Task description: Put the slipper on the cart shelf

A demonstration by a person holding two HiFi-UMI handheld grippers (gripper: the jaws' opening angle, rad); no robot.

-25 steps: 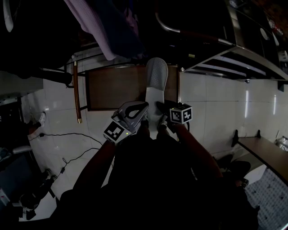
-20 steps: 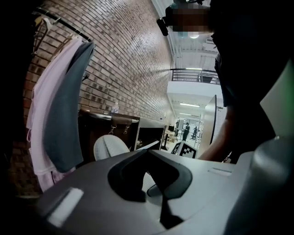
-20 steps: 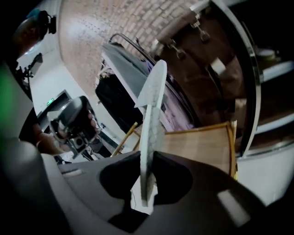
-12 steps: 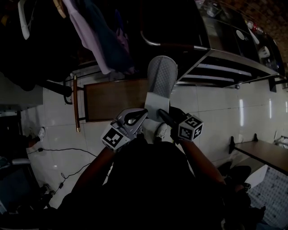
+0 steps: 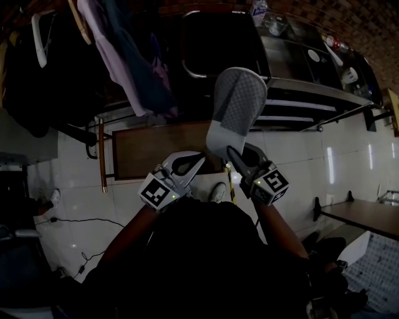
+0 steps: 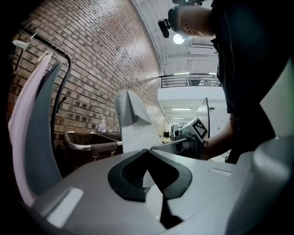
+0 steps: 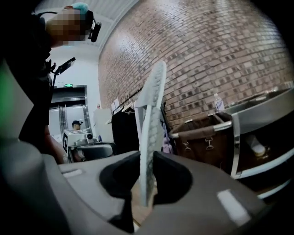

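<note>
– So, where do I stand with it?

– Your right hand-held gripper (image 5: 234, 152) is clenched on the heel end of the grey mesh slipper with the pale sole (image 5: 237, 106). The slipper is up in the air, toe pointing away from you toward the steel cart (image 5: 349, 93), and it touches nothing else. The left hand-held gripper (image 5: 193, 159) sits just beside it, jaws together and holding nothing.

– Then I judge this to be the carry, with the shelf not yet reached. How do I land it well?

– In the right gripper view only the thin edge of the sole sits between the jaws, so the long toe end may swing or droop. I would travel slowly and bring the toe in level over the flat steel cart shelf (image 5: 293, 103). Let go only once the sole lies on it.

– Anything I can read?

– Nothing. The cube on the right gripper (image 5: 272, 185) shows black-and-white square patterns, not words. The label on the clear bottle (image 5: 258, 9) on the cart top and the green sign over a far doorway (image 7: 69, 85) are too small to read. I see no brand on the slipper.
</note>
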